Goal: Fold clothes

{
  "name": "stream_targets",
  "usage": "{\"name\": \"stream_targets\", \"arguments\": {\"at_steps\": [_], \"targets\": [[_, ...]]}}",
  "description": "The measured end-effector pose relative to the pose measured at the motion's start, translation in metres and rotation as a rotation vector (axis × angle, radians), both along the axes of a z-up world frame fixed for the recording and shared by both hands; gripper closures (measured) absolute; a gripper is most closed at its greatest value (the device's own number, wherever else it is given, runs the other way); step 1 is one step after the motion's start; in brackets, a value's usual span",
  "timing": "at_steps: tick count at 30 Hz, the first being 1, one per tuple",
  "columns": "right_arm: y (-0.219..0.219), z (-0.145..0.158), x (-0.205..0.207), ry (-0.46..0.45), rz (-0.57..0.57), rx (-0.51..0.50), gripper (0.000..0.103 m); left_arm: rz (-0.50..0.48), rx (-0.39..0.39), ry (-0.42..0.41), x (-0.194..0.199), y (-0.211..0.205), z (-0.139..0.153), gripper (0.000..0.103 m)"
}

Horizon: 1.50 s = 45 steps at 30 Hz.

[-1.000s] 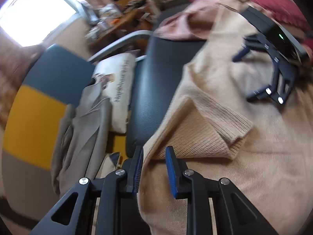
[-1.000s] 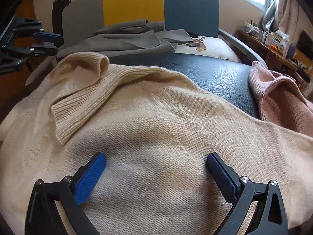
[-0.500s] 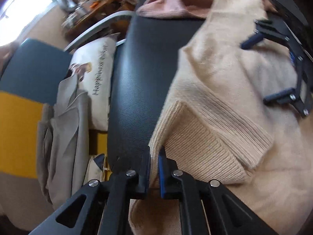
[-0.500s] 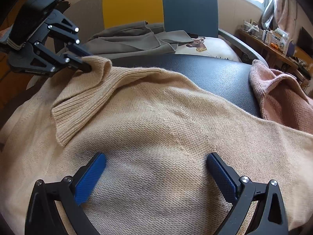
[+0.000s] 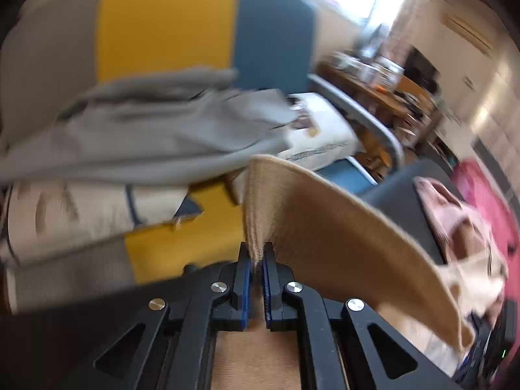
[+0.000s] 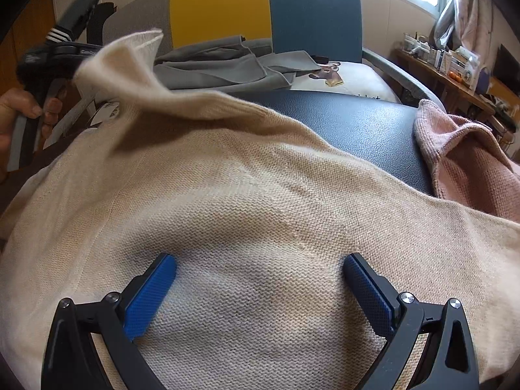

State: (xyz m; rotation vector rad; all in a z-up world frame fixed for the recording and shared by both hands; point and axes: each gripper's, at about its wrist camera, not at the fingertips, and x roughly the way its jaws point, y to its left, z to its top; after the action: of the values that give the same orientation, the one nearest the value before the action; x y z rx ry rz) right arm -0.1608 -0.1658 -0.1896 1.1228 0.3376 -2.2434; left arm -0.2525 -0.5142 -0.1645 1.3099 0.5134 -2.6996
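A beige sweater (image 6: pixel 247 201) spreads across the lower and centre frame of the right wrist view, draped over a dark padded seat (image 6: pixel 364 123). Behind it, upper centre, stands a yellow-and-blue chair (image 6: pixel 266 9) heaped with grey clothing (image 6: pixel 221 65). A pink garment (image 6: pixel 468 159) lies at right, touching the sweater's edge. The right gripper (image 6: pixel 260 279) rests released, fingers spread wide on the knit. At upper left, a hand (image 6: pixel 19 113) holds the left gripper (image 5: pixel 256 260), clenched on the sweater's ribbed hem (image 5: pixel 256 201), lifted clear of the seat.
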Motion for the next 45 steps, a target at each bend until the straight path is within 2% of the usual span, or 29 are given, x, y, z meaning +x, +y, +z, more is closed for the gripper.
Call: {"name": "stream_targets", "arguments": {"at_steps": [2,4,9,10,11,14,16,22,25,27,28,29,32,35,37,40,44,45], "targets": [[0.000,0.000,0.001,0.001,0.000,0.001,0.000,0.051,0.033,-0.036,0.002,-0.007,-0.015,0.098],[0.000,0.000,0.000,0.000,-0.001,0.001,0.000,0.065,0.030,-0.058,0.003,-0.006,-0.027,0.098],[0.001,0.001,0.001,0.000,-0.002,0.001,0.000,0.093,0.078,-0.053,0.010,-0.004,-0.036,0.095],[0.001,0.002,0.001,0.000,-0.003,0.000,0.000,0.102,0.108,-0.031,0.016,-0.008,-0.032,0.092],[0.001,0.002,0.001,0.000,-0.003,0.000,0.000,0.111,0.143,-0.004,0.022,-0.012,-0.028,0.085],[0.002,0.002,0.002,-0.001,-0.003,-0.001,0.000,0.129,0.192,0.079,0.048,-0.023,-0.006,0.082],[0.002,0.002,0.003,-0.001,-0.003,-0.001,0.000,0.108,0.125,0.053,0.063,-0.016,-0.007,0.077],[0.004,0.003,0.002,-0.001,0.001,0.003,0.000,0.032,-0.110,-0.053,0.109,0.013,-0.014,0.076],[0.004,0.003,0.002,0.001,0.002,0.007,0.000,0.131,-0.102,0.007,0.151,0.021,-0.033,0.075],[0.004,0.008,0.003,0.011,-0.001,0.006,0.000,0.162,-0.067,0.072,0.171,0.021,-0.039,0.076],[0.003,0.016,0.007,0.037,0.010,0.000,0.012,0.175,-0.034,0.087,0.176,0.017,-0.039,0.076],[-0.004,0.030,0.009,0.092,0.047,-0.009,0.027,0.188,0.003,0.098,0.179,0.013,-0.039,0.076],[-0.037,0.071,0.011,0.252,0.186,-0.017,0.028,0.192,0.044,0.111,0.181,0.006,-0.040,0.076],[-0.091,0.074,0.005,0.355,0.345,0.099,0.028,0.192,0.049,0.113,0.180,0.005,-0.039,0.076],[-0.119,0.067,-0.003,0.383,0.407,0.151,0.029,0.192,0.045,0.112,0.180,0.005,-0.040,0.076],[-0.154,0.049,-0.020,0.323,0.474,0.189,0.030,0.193,0.058,0.119,0.181,0.004,-0.041,0.076],[-0.182,0.023,-0.048,0.292,0.465,0.251,0.031,0.198,0.097,0.137,0.184,-0.001,-0.044,0.076],[-0.183,0.022,-0.053,0.286,0.451,0.236,0.037,0.198,0.105,0.140,0.184,-0.002,-0.045,0.076]]}}
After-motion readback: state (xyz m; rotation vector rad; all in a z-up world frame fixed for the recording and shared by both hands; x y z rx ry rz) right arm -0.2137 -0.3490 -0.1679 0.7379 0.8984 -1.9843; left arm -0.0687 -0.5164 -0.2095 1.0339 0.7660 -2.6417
